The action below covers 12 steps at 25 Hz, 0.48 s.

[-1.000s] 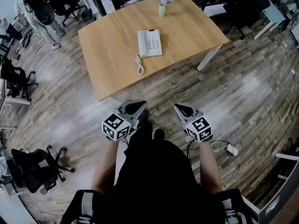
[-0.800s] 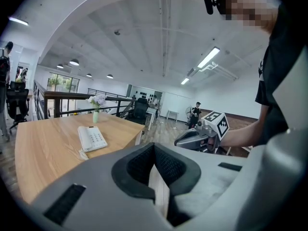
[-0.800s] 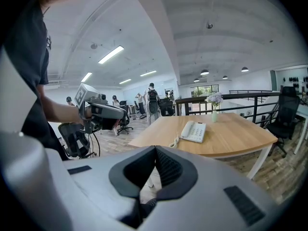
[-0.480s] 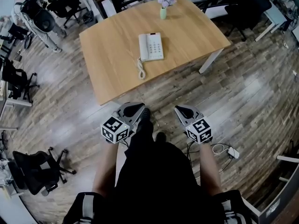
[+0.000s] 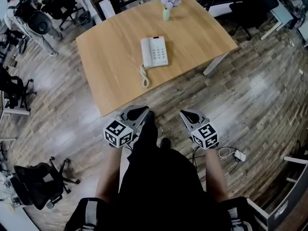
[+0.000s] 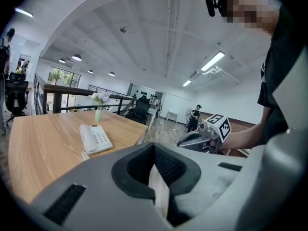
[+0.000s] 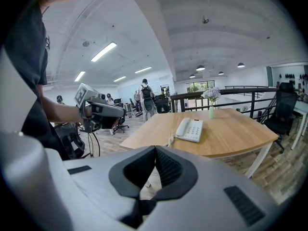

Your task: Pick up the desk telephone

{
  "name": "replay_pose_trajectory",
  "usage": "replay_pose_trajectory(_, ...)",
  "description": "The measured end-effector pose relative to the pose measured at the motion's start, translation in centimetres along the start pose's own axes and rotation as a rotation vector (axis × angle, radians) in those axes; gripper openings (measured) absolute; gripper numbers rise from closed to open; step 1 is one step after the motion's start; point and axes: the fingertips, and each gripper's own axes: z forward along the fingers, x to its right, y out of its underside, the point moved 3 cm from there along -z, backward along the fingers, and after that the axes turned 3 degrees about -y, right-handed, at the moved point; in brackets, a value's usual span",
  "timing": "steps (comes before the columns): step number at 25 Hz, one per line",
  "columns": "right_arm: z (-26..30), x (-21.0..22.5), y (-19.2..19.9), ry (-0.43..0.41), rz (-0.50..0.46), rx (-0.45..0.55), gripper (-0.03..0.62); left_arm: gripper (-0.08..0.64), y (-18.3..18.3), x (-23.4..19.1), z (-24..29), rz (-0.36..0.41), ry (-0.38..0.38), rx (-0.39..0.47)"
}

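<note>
A white desk telephone (image 5: 154,52) with a coiled cord lies near the middle of the wooden table (image 5: 113,61). It also shows in the left gripper view as the telephone (image 6: 95,138) and in the right gripper view as the telephone (image 7: 190,129). My left gripper (image 5: 144,111) and right gripper (image 5: 185,113) are held side by side over the floor, just short of the table's near edge and well away from the phone. Both point toward the table. The left gripper (image 6: 155,150) and right gripper (image 7: 155,153) are shut, with nothing between their pads.
A small green vase of flowers (image 5: 166,7) stands at the table's far edge. Black office chairs (image 5: 36,182) are scattered at the left and behind the table. A person (image 5: 29,18) stands far left. A white power strip with cable (image 5: 235,154) lies on the floor at right.
The table and telephone have slid a little closer and lower in the head view as I stepped toward them. Both grippers stay shut and keep their place before my body.
</note>
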Motion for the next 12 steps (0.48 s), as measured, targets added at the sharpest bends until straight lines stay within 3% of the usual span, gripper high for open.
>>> replay_pose_trajectory(12, 5.8, 3.6, -3.2, 0.050, 0.030, -0.037, 0.023, 0.021, -2.4, -8.0, 3.7, -0.034, 0.065, -0.009)
